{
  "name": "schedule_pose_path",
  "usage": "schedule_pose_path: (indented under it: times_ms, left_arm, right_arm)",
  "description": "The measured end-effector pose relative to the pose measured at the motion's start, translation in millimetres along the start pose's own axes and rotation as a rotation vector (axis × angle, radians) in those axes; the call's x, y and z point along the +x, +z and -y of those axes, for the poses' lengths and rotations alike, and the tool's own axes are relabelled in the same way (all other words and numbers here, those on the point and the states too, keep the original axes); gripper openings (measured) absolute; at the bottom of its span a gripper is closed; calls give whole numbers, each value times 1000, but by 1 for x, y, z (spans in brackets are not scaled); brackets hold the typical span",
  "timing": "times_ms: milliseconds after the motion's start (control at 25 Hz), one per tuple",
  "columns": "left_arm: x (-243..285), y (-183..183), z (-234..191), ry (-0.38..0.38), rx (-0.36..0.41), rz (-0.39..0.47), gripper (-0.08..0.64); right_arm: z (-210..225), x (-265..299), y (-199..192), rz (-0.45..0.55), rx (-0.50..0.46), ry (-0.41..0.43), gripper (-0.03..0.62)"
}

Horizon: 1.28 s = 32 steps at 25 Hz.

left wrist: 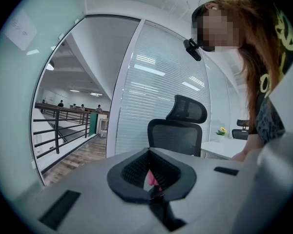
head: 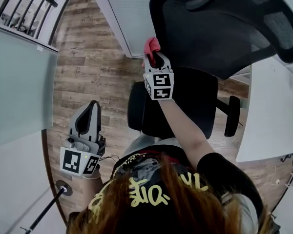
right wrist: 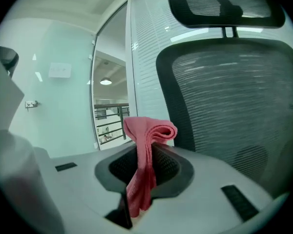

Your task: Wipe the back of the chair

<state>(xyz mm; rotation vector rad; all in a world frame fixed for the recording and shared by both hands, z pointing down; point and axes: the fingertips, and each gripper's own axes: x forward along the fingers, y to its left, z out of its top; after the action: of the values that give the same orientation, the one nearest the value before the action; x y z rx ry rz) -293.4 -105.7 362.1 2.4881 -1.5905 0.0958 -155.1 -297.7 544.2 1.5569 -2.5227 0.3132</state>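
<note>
A black mesh office chair stands in front of me, its back (head: 219, 38) under a curved headrest (head: 263, 13) and above the seat (head: 195, 101). My right gripper (head: 155, 56) is raised at the left edge of the chair back and is shut on a folded pink cloth (head: 151, 45). In the right gripper view the cloth (right wrist: 154, 130) loops out of the jaws, close to the mesh back (right wrist: 234, 111). My left gripper (head: 92, 106) hangs low at the left, away from the chair, shut with nothing held. The left gripper view shows the chair (left wrist: 176, 135) some way ahead.
A white desk (head: 273, 111) runs along the right, next to the chair's armrest (head: 233, 116). A glass partition with blinds (head: 127, 13) stands behind the chair, a railing (head: 29, 9) at far left. Wooden floor (head: 93, 67) lies between. Another chair (left wrist: 243, 130) sits by the desk.
</note>
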Motion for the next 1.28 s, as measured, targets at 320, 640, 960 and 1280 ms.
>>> schedule_pose_path:
  times_ms: [320,640,960,1280]
  left_arm:
    - [28,9,34,-99,-1,19,-11]
    - [75,15,99,-250,23,14,-11]
    - [97,19,148,-295,54,6,-11]
    - [97,21,166,-231,62,5,-11]
  right_arm:
    - [74,-71,15,63,9,-142,71]
    - [220,-169,-7,46,92,-470,71]
    - [331,-227,-29,-21,73,-665,71]
    - [380,-226,-39,-68,57,-684,71]
